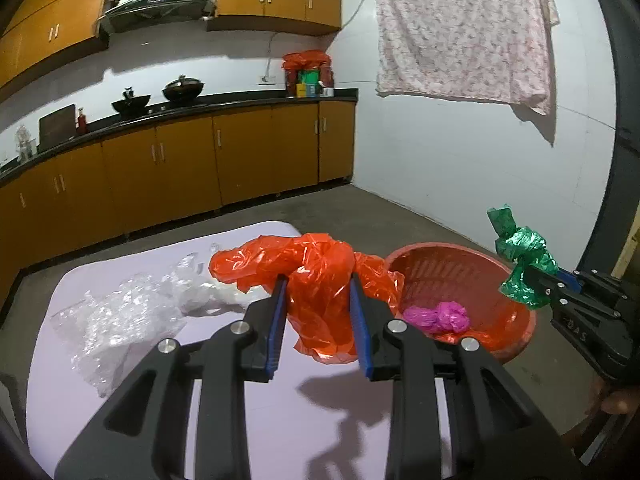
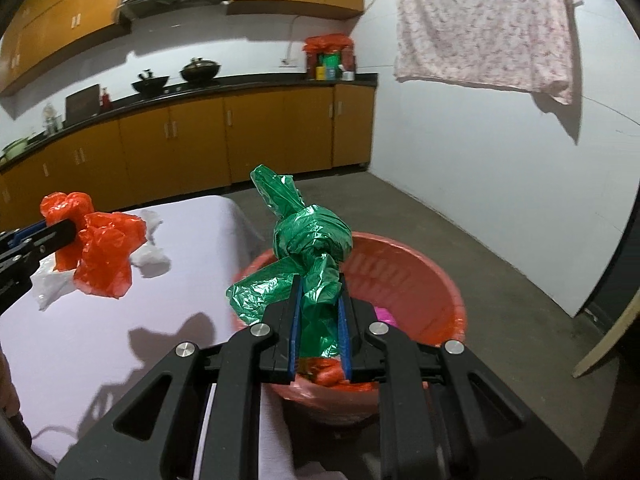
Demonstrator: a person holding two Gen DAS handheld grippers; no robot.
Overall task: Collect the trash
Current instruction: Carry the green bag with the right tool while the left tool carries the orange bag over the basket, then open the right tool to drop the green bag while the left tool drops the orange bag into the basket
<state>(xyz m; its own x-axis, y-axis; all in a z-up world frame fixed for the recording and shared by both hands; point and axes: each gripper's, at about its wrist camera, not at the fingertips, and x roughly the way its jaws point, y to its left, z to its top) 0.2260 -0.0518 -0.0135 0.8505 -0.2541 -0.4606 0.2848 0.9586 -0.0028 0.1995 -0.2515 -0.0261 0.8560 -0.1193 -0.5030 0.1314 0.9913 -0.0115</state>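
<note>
My left gripper (image 1: 318, 280) is shut on a crumpled red plastic bag (image 1: 308, 276) and holds it above the right edge of the lilac table (image 1: 248, 420). It shows in the right wrist view (image 2: 100, 256) too. My right gripper (image 2: 318, 284) is shut on a knotted green plastic bag (image 2: 310, 248) and holds it over the red basket (image 2: 436, 276). From the left wrist view the green bag (image 1: 522, 260) hangs above the basket's (image 1: 452, 264) right rim. A pink bag (image 1: 438, 318) lies inside the basket.
Clear bubble wrap (image 1: 120, 320) and a white bag (image 2: 150, 258) lie on the table. Kitchen cabinets (image 1: 180, 164) run along the back wall. A floral cloth (image 1: 464, 32) hangs on the white wall. The basket stands on the concrete floor (image 2: 500, 264).
</note>
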